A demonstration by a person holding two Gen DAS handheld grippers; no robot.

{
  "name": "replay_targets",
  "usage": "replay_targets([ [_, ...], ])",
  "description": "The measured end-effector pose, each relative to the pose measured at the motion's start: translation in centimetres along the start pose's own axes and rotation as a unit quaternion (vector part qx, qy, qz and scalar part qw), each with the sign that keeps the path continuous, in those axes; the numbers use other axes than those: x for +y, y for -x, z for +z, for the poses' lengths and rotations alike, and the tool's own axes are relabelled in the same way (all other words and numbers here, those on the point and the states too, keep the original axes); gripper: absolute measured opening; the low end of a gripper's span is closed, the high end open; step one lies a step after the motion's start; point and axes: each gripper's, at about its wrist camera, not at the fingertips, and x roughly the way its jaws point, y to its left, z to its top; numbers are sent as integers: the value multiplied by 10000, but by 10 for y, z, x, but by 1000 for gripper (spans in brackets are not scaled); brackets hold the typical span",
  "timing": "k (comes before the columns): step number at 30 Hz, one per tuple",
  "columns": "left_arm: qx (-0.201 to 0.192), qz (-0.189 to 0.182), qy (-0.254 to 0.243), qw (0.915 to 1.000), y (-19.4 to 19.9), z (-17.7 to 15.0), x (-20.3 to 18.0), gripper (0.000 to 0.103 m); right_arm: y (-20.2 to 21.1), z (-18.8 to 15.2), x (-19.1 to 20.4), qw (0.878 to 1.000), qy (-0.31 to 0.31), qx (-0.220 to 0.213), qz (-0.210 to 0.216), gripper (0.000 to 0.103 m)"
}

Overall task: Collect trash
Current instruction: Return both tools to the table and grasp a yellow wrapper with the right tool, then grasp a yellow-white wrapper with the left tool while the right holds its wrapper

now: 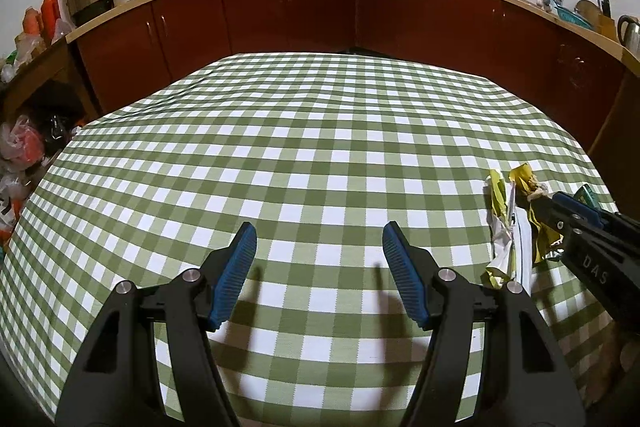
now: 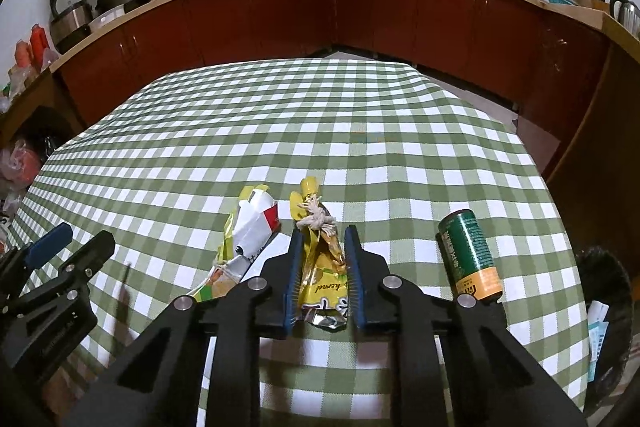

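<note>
A crumpled yellow snack wrapper [image 2: 320, 267] with a bit of white string on it lies on the green checked tablecloth [image 2: 360, 147]. My right gripper [image 2: 324, 231] is shut on it, its blue pads pressing both sides. Just to its left lies a white and yellow wrapper [image 2: 250, 227]; to its right a green can [image 2: 468, 253] lies on its side. In the left wrist view my left gripper [image 1: 319, 229] hovers open over bare cloth with nothing between its fingers. There the right gripper [image 1: 560, 203] and both wrappers [image 1: 502, 227] sit at the far right.
A black bin [image 2: 600, 263] holding paper stands beyond the table's right edge. Red-brown cabinets [image 1: 288, 11] wrap around behind the table, their counter crowded with pots and bottles. Plastic bags [image 1: 20, 147] pile up on the floor at the left.
</note>
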Motion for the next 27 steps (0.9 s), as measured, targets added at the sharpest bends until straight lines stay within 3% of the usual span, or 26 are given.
replay_targets([
  [15,-24,-195,-65,9998,4,2,-23,64,14,4,-5,9997,-49,-221,-49,20],
  [27,-60,-472,-114,9988,15,6,-52,64,29,-2,-35,9988,-199,-385,-234,20],
])
